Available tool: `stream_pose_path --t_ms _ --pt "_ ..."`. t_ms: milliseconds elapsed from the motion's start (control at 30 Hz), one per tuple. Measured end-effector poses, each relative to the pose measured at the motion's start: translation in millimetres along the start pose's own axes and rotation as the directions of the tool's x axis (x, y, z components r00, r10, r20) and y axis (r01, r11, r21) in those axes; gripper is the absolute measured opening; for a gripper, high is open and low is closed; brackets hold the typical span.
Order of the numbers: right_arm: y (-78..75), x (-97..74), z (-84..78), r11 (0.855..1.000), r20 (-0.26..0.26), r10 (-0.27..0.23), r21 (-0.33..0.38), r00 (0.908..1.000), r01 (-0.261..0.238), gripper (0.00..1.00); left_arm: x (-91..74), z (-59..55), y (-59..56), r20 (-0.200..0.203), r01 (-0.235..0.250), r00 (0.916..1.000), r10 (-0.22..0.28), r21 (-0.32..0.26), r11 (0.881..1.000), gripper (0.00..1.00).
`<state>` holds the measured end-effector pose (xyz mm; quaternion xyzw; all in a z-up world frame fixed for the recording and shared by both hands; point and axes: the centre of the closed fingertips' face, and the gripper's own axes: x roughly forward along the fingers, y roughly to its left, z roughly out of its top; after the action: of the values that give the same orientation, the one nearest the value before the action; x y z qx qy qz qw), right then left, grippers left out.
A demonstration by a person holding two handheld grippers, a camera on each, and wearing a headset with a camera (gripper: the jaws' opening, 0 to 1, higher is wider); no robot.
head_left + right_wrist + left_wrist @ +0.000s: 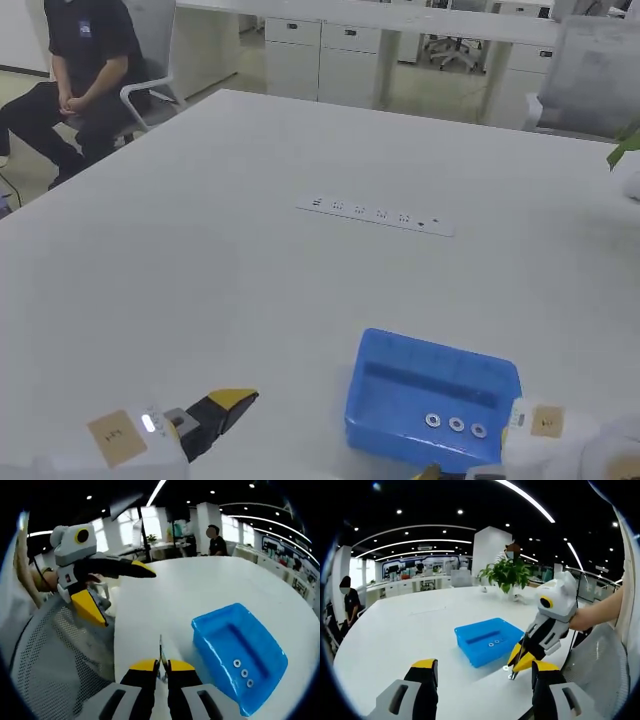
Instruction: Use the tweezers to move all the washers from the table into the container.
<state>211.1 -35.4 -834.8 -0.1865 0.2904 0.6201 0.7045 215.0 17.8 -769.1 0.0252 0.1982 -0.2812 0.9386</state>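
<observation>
The blue container [376, 392] stands near the table's front edge with three washers [455, 424] lying in it. My right gripper [161, 666] is shut on thin metal tweezers [161, 652] that point down at the table just left of the container [260, 635]. In the left gripper view the tweezers [518, 659] reach the tabletop in front of the container [470, 639], and a small ring that looks like a washer [506, 668] lies beside their tip. My left gripper [485, 667] hangs open with nothing in it, left of the container. It appears in the head view too, left gripper [225, 408].
A white power strip [375, 215] lies across the middle of the table [200, 260]. A person sits on a chair [80, 70] off the far left corner. A potted plant [507, 575] stands at the table's far end. A mesh chair [55, 665] is close behind me.
</observation>
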Motion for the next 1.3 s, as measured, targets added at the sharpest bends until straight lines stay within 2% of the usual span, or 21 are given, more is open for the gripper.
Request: stream_pose_path --t_ms 100,267,400,567,700,933,1100,1300 --pt "4.6 2.0 0.8 0.998 -0.014 0.005 -0.068 0.9999 -0.006 0.04 0.0 0.0 0.2 -0.001 -0.001 1.0000 0.001 0.002 1.000 0.77" --pt "5.3 2.7 0.5 0.995 -0.017 -0.008 -0.099 0.9998 0.007 0.04 -0.2 -0.3 0.6 -0.002 -0.002 1.0000 0.002 0.001 1.000 0.77" --pt "9.4 1.7 -1.2 0.988 -0.023 -0.014 -0.153 0.9996 0.011 0.04 -0.3 -0.2 0.5 -0.002 -0.001 1.0000 0.001 0.003 1.000 0.77" --pt "12.5 3.5 -0.5 0.977 -0.016 -0.027 -0.211 0.9995 0.023 0.03 -0.3 -0.3 0.0 -0.002 0.001 1.0000 -0.001 0.004 1.000 0.77" --pt "15.2 5.5 0.0 0.960 -0.029 -0.047 -0.278 0.9984 0.037 0.03 -0.6 -0.5 0.2 -0.003 0.001 1.0000 -0.001 0.005 1.000 0.77" --pt "16.4 -0.2 2.6 0.965 -0.022 -0.049 -0.259 0.9986 0.041 0.03 -0.7 -1.0 -0.5 -0.005 0.002 1.0000 -0.002 0.004 1.000 0.77" --pt "11.4 -13.6 18.2 0.973 0.032 -0.069 -0.218 0.9971 0.075 0.03 -0.7 -0.8 -0.8 -0.005 0.003 1.0000 -0.003 0.006 1.000 0.77" --pt "1.9 -27.1 35.1 0.976 0.081 -0.101 -0.188 0.9916 0.115 0.03 -0.1 -0.7 -1.2 -0.005 0.003 1.0000 -0.003 0.007 1.000 0.77"
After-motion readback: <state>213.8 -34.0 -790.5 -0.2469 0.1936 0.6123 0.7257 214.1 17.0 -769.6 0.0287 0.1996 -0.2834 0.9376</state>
